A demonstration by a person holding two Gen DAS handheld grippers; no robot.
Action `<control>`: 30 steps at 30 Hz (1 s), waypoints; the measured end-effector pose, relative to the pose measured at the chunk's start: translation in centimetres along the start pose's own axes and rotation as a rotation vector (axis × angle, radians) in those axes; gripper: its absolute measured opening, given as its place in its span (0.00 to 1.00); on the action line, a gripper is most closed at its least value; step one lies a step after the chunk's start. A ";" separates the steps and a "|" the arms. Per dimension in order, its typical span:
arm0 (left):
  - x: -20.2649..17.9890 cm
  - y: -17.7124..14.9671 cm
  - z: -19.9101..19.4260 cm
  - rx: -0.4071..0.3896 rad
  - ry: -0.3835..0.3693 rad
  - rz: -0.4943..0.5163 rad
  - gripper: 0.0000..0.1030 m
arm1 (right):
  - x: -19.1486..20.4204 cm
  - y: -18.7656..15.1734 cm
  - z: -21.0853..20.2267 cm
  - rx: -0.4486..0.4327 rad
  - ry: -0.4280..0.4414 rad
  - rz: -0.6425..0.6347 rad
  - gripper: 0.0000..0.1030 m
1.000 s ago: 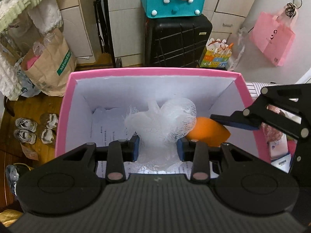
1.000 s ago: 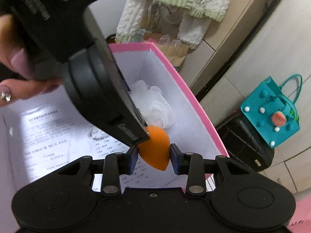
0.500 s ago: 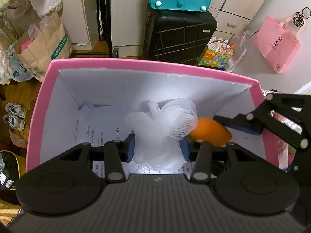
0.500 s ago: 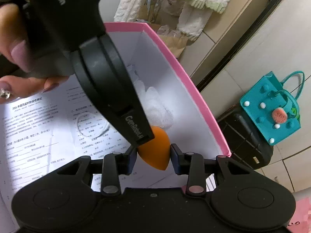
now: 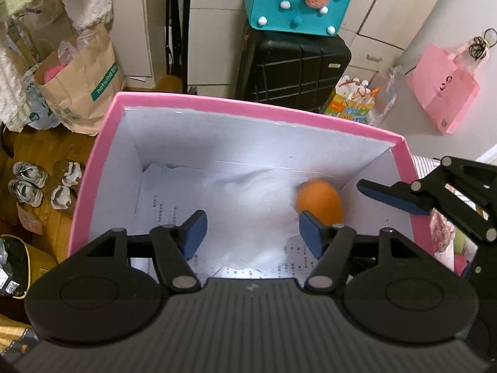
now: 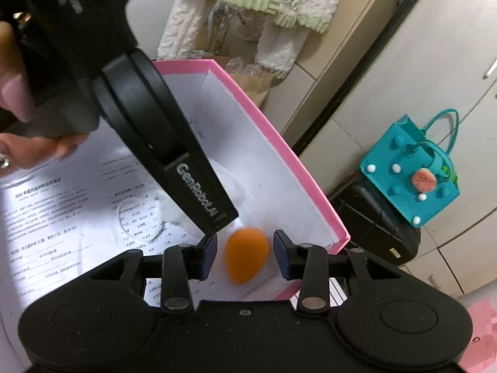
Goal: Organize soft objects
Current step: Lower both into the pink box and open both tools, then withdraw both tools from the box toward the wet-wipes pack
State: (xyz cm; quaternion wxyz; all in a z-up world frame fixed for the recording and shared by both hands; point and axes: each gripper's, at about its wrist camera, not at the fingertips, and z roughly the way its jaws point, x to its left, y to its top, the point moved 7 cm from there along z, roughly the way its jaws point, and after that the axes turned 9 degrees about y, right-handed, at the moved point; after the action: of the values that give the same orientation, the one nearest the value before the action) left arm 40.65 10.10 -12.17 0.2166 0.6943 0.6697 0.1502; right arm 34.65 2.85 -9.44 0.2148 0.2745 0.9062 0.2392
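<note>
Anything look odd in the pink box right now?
The orange sponge is blurred and loose between the jaws of the right tool, which have just been opening; it seems to be dropping into the pink box.

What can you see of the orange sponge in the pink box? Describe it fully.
The orange sponge is egg-shaped, smooth and matte, apparently soft foam, slightly blurred. It sits inside the pink box near the right wall, over the printed paper lining. The right gripper brackets it, but gaps show on both sides; its jaws have just been opening.
</note>
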 end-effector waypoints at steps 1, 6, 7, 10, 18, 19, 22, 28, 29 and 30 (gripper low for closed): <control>0.1 -0.1 -0.2 -0.002 -0.001 0.000 0.63 | 0.0 0.0 -0.3 -0.009 0.006 0.018 0.43; -0.2 -0.9 -2.5 -0.016 0.027 0.101 0.63 | 0.0 -0.5 -2.9 -0.052 0.037 0.108 0.44; -0.2 -1.1 -3.2 -0.026 0.034 0.115 0.63 | -0.1 -0.7 -3.4 -0.060 0.048 0.128 0.44; -0.1 -1.5 -5.5 -0.062 0.045 0.147 0.66 | 0.1 -1.3 -5.6 -0.093 0.095 0.199 0.44; 0.4 -3.6 -11.4 -0.105 0.044 0.178 0.69 | 1.1 -2.9 -11.3 -0.144 0.224 0.349 0.45; 0.4 -3.9 -12.0 -0.110 0.044 0.182 0.69 | 1.3 -3.2 -11.9 -0.150 0.237 0.365 0.45; 0.4 -5.1 -13.9 -0.117 0.039 0.187 0.70 | 2.2 -3.8 -13.6 -0.165 0.258 0.377 0.45; 0.2 -7.2 -17.1 -0.118 0.042 0.211 0.71 | 4.3 -4.3 -17.1 -0.199 0.263 0.347 0.45; 0.1 -7.6 -17.7 -0.120 0.046 0.215 0.71 | 4.6 -4.4 -17.7 -0.206 0.264 0.341 0.45; 0.1 -7.9 -18.1 -0.122 0.045 0.219 0.71 | 4.8 -4.5 -18.3 -0.212 0.262 0.337 0.45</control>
State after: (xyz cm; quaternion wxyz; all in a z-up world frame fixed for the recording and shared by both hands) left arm 24.77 12.03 -0.54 0.2256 0.7453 0.5842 0.2288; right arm 19.72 -3.35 1.41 0.0799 0.3641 0.8376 0.3993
